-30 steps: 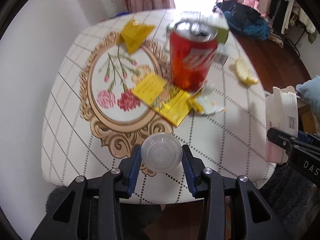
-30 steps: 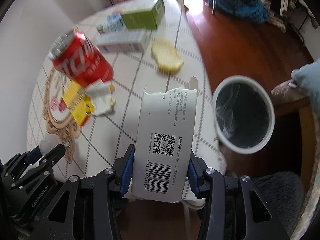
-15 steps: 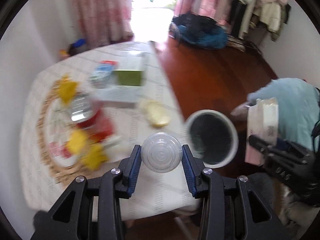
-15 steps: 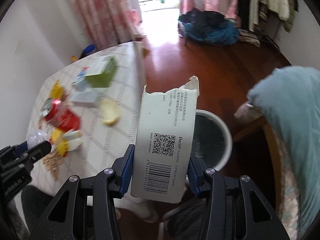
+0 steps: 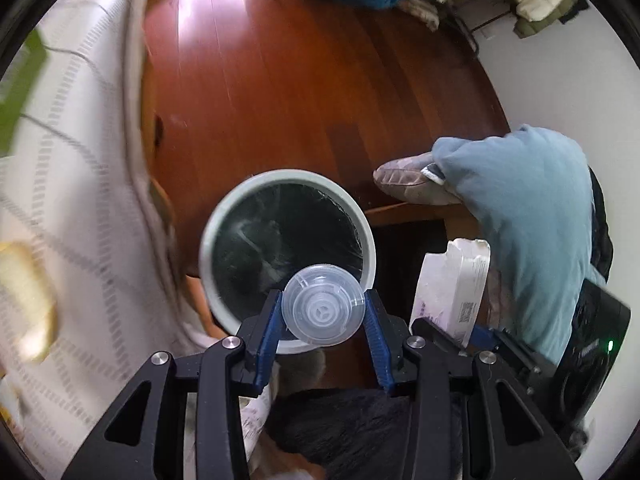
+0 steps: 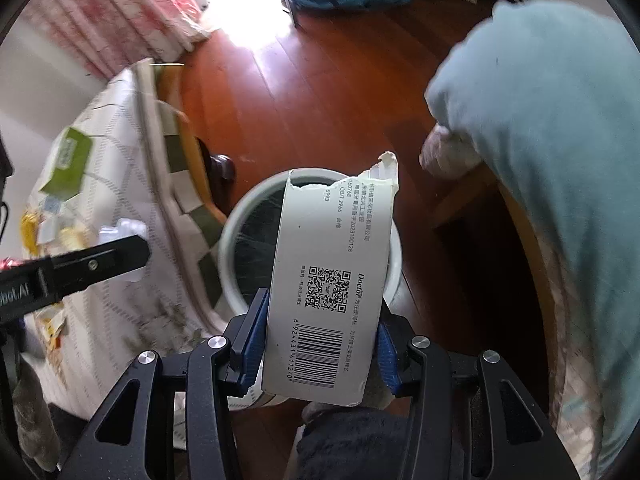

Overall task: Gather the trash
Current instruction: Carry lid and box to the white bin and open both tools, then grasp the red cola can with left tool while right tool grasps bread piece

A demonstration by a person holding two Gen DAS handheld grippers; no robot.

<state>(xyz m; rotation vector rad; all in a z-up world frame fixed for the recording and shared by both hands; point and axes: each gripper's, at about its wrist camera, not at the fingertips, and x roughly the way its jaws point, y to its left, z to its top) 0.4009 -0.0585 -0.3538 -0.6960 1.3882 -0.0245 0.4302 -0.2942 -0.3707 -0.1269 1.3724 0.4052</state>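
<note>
My left gripper (image 5: 323, 320) is shut on a clear plastic cup lid (image 5: 323, 305) and holds it above the near rim of a white trash bin (image 5: 224, 220) with a black liner on the floor. My right gripper (image 6: 320, 344) is shut on a torn white carton (image 6: 332, 272) with a barcode and QR code, held over the same bin (image 6: 236, 236). The carton also shows in the left wrist view (image 5: 456, 292), to the right of the bin. The left gripper shows in the right wrist view (image 6: 116, 258) at the left.
The table with its white checked cloth (image 5: 68, 208) stands left of the bin, with a green box (image 6: 68, 164) and yellow wrappers (image 6: 32, 224) on it. A person's blue trouser leg (image 5: 532, 216) and slipper (image 5: 408, 182) are at the right. Red-brown wooden floor (image 5: 300, 80) lies beyond.
Both grippers have swung from over the table to above the trash bin, still holding the lid and the carton. The bin now sits directly under both.
</note>
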